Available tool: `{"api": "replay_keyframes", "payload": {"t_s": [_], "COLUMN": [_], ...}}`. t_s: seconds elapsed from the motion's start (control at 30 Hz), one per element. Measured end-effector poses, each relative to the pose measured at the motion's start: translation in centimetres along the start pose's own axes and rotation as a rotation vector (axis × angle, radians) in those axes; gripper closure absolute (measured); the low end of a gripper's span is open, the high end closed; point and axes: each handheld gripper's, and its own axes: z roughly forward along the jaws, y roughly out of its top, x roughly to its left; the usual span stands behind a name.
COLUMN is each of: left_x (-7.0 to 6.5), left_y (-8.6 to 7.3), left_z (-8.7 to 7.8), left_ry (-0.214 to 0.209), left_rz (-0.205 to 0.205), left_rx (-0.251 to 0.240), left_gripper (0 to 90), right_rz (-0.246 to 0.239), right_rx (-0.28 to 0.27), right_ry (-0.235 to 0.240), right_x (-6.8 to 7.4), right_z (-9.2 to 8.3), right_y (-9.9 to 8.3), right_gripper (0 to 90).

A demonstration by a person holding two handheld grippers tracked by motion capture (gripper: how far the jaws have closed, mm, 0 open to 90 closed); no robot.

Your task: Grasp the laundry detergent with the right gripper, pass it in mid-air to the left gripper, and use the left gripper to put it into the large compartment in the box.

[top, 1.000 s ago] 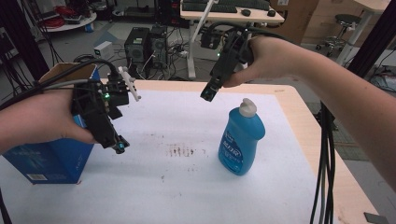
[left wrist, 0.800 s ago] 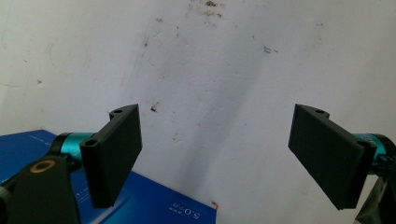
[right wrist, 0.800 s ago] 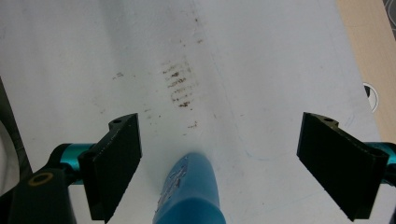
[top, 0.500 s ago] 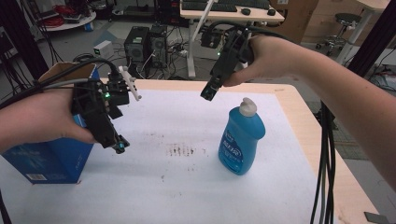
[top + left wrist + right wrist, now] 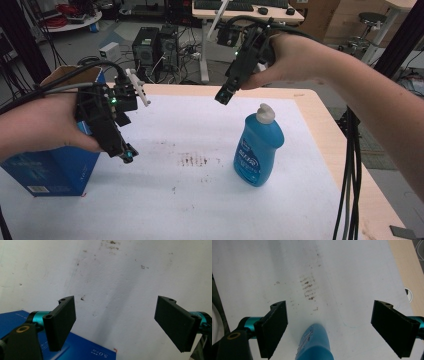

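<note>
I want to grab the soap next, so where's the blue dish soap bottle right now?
In the high view the blue dish soap bottle stands upright right of centre on the white table, below the open right gripper, right of the brown stain.

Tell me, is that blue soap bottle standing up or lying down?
Standing upright: the blue dish-soap bottle rests on its base on the white table, white cap on top.

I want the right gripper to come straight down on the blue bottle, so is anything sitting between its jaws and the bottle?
Nothing visible does. The right gripper hangs open above and behind the blue bottle, with only bare air between them. The blue box and the left gripper are far off to the side on the white table cover.
</note>
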Motion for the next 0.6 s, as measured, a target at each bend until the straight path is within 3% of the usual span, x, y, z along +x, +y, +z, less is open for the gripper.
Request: {"api": "replay_keyframes", "payload": {"t_s": [0.23,0.27,0.6], "left_x": [0.1,0.0,0.1], "left_y": [0.0,0.1,0.2], "left_z": [0.0,0.1,0.0], "left_ry": [-0.006,-0.007,-0.004], "left_rz": [0.000,0.001,0.007], "left_rx": [-0.003,-0.004,-0.007], "left_gripper": [17.5,17.5,17.5], "right_rz": [0.018,0.021,0.079], "right_rx": [-0.056,-0.083,-0.159], "right_ry": [-0.014,-0.023,-0.078], "right_x": [0.2,0.2,0.4], "right_z": [-1.8,-2.6,-5.7], "right_y": [-0.8,-1.4,-4.5], "right_gripper": [13.2,13.2,13.1]}}
